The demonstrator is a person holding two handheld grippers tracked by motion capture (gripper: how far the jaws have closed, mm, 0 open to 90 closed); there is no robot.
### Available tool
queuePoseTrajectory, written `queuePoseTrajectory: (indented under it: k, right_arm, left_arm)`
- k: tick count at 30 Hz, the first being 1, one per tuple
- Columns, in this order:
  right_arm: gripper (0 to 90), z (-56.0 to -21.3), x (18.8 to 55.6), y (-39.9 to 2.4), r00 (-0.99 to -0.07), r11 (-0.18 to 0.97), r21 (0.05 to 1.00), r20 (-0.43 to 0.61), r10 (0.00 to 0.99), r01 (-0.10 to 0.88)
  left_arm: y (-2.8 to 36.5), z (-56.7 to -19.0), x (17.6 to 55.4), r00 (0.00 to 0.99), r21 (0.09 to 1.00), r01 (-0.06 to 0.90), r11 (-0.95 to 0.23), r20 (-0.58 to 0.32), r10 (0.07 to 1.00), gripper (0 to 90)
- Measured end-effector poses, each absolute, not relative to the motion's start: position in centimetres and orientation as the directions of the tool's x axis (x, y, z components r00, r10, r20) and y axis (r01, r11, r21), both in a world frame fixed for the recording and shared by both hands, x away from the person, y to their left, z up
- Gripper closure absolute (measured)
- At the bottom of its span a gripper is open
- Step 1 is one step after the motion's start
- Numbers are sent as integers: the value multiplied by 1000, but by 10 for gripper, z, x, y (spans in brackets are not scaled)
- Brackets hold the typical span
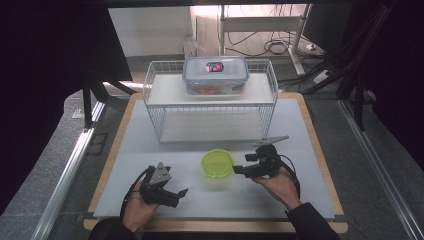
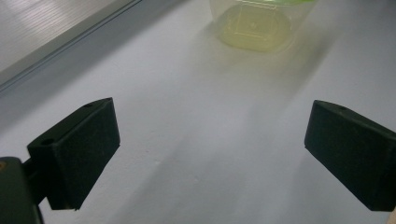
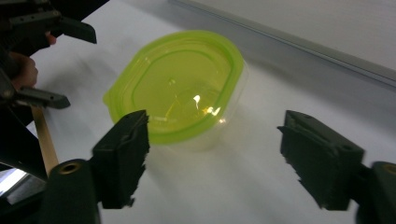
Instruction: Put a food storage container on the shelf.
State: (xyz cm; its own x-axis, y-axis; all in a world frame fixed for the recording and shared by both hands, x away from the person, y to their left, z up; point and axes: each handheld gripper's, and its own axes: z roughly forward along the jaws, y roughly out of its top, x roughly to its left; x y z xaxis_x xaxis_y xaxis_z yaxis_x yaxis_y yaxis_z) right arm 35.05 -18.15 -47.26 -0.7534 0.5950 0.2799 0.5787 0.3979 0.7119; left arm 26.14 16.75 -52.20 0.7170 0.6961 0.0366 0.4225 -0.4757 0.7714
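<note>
The left gripper (image 1: 176,192) rests low on the white table (image 1: 300,165), jaws wide with nothing between them. Between both grippers sits the green-lidded plastic container (image 1: 217,163), in front of the wire rack (image 1: 210,102). The right gripper (image 1: 241,164) hovers just beside it, jaws apart, gripping nothing.

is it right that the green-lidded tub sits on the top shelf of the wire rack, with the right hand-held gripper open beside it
Not quite: the green-lidded tub sits on the table, in front of the wire rack, as the high view shows. The right hand-held gripper is indeed open beside it.
</note>
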Motion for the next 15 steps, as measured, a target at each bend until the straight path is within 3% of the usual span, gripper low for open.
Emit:
queuePoseTrajectory:
  k: [8,15]
  right_arm:
    - [464,-482,377,-165,-736,383,675,362,572,630]
    - [573,-491,390,-163,-717,371,644,427,551,668]
  left_arm:
    - [166,-523,261,728,765,420,-488,37,684,37]
    - [164,-524,261,736,755,415,-508,50,675,42]
